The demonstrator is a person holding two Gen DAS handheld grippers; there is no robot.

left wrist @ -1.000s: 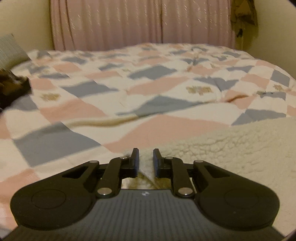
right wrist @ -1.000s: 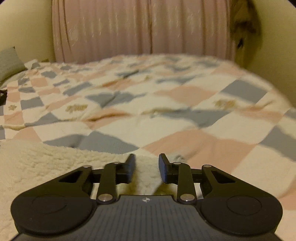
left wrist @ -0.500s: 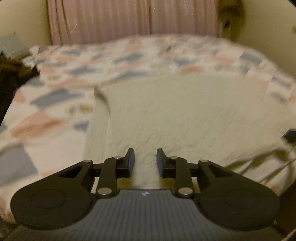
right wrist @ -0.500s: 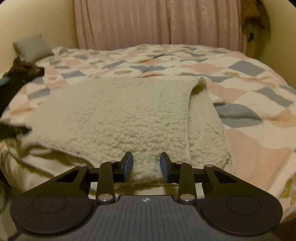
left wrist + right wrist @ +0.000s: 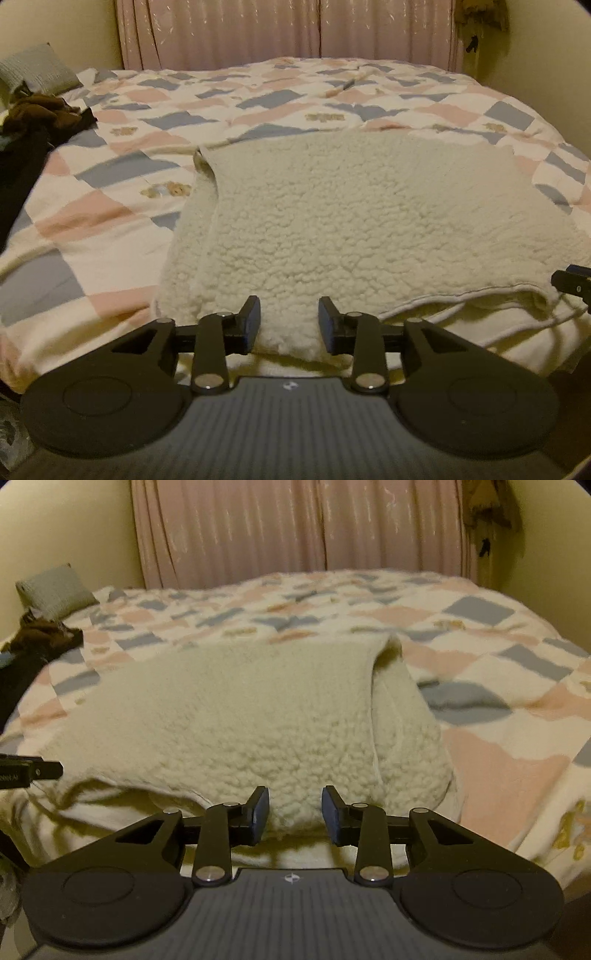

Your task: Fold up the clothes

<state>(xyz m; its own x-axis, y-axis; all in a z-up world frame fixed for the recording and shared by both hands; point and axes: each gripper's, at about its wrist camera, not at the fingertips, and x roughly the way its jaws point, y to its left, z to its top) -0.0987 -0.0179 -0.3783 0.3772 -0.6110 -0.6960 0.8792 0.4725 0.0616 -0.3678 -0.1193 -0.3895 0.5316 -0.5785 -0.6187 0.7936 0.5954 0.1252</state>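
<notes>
Pretty dim, warm yellowish indoor light in both views, no obvious lamp in sight. Heavy fisheye bend, with black corners at 1, 5, 7 and 11 o'clock. The right wrist view is soft, especially the quilt (image 5: 480,627) toward 1 o'clock; the left one is sharper. A dark shadow sits under the fleece (image 5: 351,221) edge at 4 o'clock. Grainy, no glare.

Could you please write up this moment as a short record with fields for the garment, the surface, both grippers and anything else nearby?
garment: cream fluffy fleece garment, doubled over, near edge at the bed's edge
surface: pink, grey and white patchwork quilt on a bed
left gripper: open, fleece corner between its fingers
right gripper: open, fleece corner between its fingers
nearby: dark brown clothes pile; grey pillow
backdrop: pink curtain
</notes>
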